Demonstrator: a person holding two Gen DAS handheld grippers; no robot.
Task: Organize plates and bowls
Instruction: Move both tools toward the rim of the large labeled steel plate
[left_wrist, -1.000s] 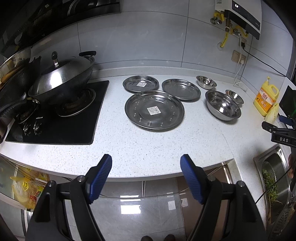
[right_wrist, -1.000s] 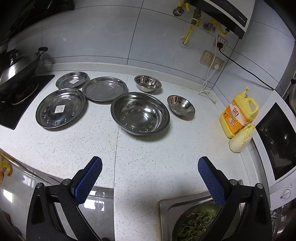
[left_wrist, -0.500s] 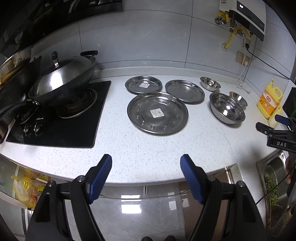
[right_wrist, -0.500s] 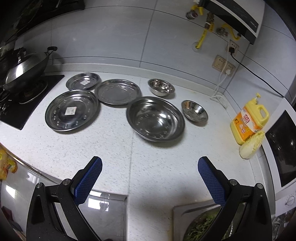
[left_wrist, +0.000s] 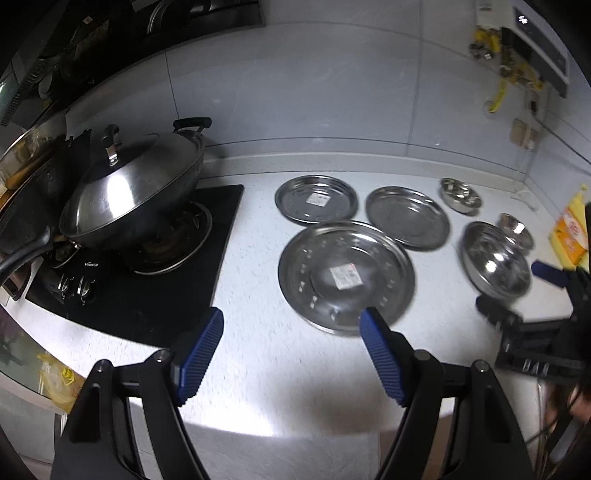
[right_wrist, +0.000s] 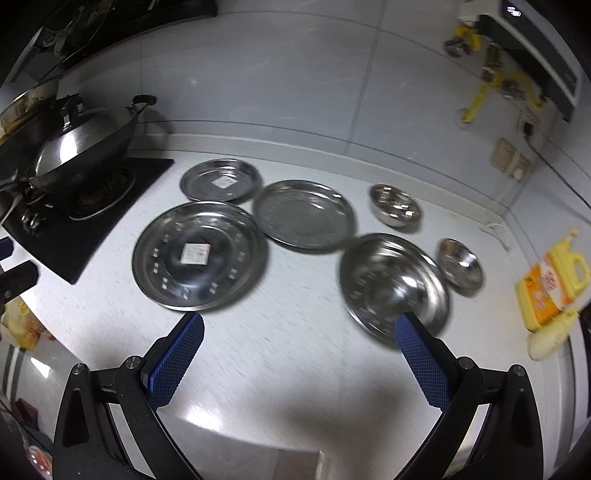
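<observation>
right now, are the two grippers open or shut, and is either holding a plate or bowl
Left gripper: open, holding nothing, above the counter near the large plate.
Right gripper: open, holding nothing, near the large bowl.

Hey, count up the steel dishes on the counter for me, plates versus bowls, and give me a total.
Plates: 3 (large plate, small stickered plate, plain plate)
Bowls: 3 (large bowl, back small bowl, right small bowl)
Total: 6
</observation>
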